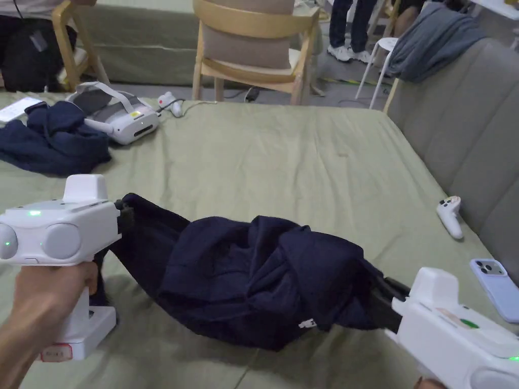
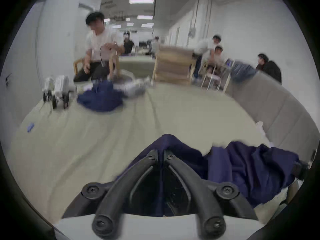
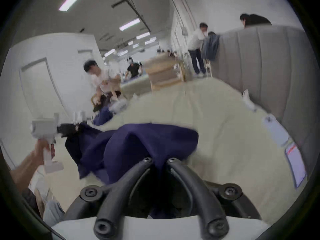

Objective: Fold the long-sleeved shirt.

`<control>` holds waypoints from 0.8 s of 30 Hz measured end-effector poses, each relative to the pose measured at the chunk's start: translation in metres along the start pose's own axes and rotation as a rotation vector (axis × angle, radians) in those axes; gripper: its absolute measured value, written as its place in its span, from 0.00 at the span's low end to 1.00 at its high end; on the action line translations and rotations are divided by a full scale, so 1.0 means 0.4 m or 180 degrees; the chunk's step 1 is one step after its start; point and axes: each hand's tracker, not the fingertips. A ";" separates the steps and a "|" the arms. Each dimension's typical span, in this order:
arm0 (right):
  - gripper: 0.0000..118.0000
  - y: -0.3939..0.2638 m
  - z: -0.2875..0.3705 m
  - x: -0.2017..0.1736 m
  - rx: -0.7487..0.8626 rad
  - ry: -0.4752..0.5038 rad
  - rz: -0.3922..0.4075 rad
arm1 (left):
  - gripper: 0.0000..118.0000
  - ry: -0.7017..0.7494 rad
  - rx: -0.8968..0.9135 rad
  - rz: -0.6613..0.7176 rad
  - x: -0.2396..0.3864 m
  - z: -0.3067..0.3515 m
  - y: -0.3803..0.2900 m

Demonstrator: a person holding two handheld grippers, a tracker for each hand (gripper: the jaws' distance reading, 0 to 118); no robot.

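A dark navy long-sleeved shirt (image 1: 253,273) hangs bunched between both grippers, just above the green bed sheet (image 1: 284,152). My left gripper (image 1: 121,215) pinches its left end; in the left gripper view the jaws (image 2: 161,152) stand closed with navy cloth (image 2: 242,165) between them. My right gripper (image 1: 387,299) holds the right end; in the right gripper view its jaws (image 3: 159,160) are closed on the shirt (image 3: 131,145). The shirt's middle sags in loose folds.
A second navy garment (image 1: 50,139) lies at the far left beside a white headset (image 1: 119,114). A white controller (image 1: 450,215) and a phone (image 1: 499,288) lie near the grey headboard (image 1: 471,126). A wooden chair (image 1: 253,45) stands beyond the bed. People are behind.
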 end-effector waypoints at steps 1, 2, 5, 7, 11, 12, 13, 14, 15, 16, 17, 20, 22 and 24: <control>0.05 0.057 0.002 -0.005 0.0093 0.0023 0.0025 | 0.06 -0.0011 0.0143 -0.0082 0.007 0.042 0.041; 0.05 0.113 0.012 -0.010 0.0200 0.0071 0.0040 | 0.06 0.0006 0.0296 -0.0193 0.016 0.080 0.078; 0.05 0.270 0.052 -0.041 0.0533 0.0102 0.0286 | 0.06 0.0033 0.0644 -0.0208 0.008 0.198 0.203; 0.05 0.374 0.079 -0.045 0.0675 0.0279 0.0088 | 0.06 0.0049 0.0798 -0.0180 -0.005 0.267 0.285; 0.05 0.560 0.148 -0.117 0.1020 0.0282 0.0281 | 0.06 0.0074 0.1182 -0.0106 -0.017 0.403 0.430; 0.05 0.607 0.165 -0.144 0.1105 0.0286 0.0372 | 0.06 0.0070 0.1279 -0.0190 -0.010 0.438 0.469; 0.05 0.647 0.177 -0.159 0.1163 0.0323 0.0444 | 0.06 0.0090 0.1344 -0.0204 -0.003 0.466 0.506; 0.05 0.693 0.191 -0.179 0.1205 0.0351 0.0439 | 0.06 0.0101 0.1413 -0.0220 0.009 0.496 0.543; 0.05 0.743 0.201 -0.197 0.1188 0.0383 0.0396 | 0.06 0.0128 0.1503 -0.0263 0.018 0.524 0.586; 0.05 0.786 0.209 -0.214 0.1205 0.0383 0.0428 | 0.06 0.0167 0.1583 -0.0297 0.024 0.546 0.622; 0.05 0.833 0.215 -0.226 0.1229 0.0380 0.0479 | 0.06 0.0204 0.1634 -0.0302 0.031 0.567 0.665; 0.05 0.956 0.218 -0.274 0.1281 0.0348 0.0605 | 0.06 0.0303 0.1741 -0.0316 0.052 0.602 0.780; 0.05 1.031 0.206 -0.295 0.1307 0.0328 0.0633 | 0.06 0.0388 0.1776 -0.0316 0.063 0.605 0.849; 0.05 1.101 0.178 -0.316 0.1210 0.0296 0.0621 | 0.06 0.0436 0.1803 -0.0251 0.066 0.601 0.908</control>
